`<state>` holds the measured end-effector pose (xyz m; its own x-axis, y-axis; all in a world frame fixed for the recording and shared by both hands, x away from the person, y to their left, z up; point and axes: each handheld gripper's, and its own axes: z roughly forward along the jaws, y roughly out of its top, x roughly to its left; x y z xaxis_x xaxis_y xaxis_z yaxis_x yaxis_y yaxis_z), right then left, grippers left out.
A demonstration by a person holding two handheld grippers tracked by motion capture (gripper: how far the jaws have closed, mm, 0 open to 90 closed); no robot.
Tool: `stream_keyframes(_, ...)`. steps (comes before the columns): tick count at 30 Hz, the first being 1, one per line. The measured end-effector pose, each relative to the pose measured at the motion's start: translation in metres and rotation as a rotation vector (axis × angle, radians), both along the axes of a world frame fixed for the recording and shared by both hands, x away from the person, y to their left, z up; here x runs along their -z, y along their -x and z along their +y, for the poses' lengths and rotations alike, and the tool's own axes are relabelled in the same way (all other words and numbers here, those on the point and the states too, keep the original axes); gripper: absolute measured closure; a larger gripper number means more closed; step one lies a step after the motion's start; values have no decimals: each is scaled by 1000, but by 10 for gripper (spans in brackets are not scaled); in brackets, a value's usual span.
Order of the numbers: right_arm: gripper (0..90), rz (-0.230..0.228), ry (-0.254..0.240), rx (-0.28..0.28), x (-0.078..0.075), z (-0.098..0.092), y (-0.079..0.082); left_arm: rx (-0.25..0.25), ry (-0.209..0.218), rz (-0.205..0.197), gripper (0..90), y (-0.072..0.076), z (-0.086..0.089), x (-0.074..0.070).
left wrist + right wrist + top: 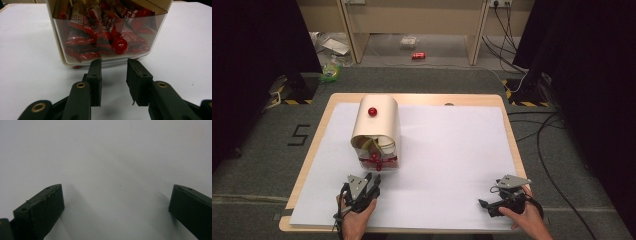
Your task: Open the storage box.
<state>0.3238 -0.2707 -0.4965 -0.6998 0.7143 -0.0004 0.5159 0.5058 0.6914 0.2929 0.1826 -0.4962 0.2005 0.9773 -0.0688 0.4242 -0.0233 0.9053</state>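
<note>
1. Snack dispenser (376,131) – a cream, round-topped box with a red knob (372,111) on its roll lid – stands on the white sheet (452,150) at the left part of my tabletop (417,98).
2. Its clear front bin (110,37) is packed with red wrapped bars (82,37); a second red knob (119,45) sits on the bin's front.
3. My left tool (113,65) is just short of that bin, aimed at the lower knob, jaws parted with nothing between them – released.
4. My right tool (492,202) rests at the near right of the sheet, well apart from the dispenser, jaws spread wide and empty.
</note>
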Motion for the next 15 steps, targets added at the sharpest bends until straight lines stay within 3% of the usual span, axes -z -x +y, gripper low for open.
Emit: stream_keyframes(15,3,-1,1,0,0,0,0,-27,-13,-18,662,-13,-11,-7)
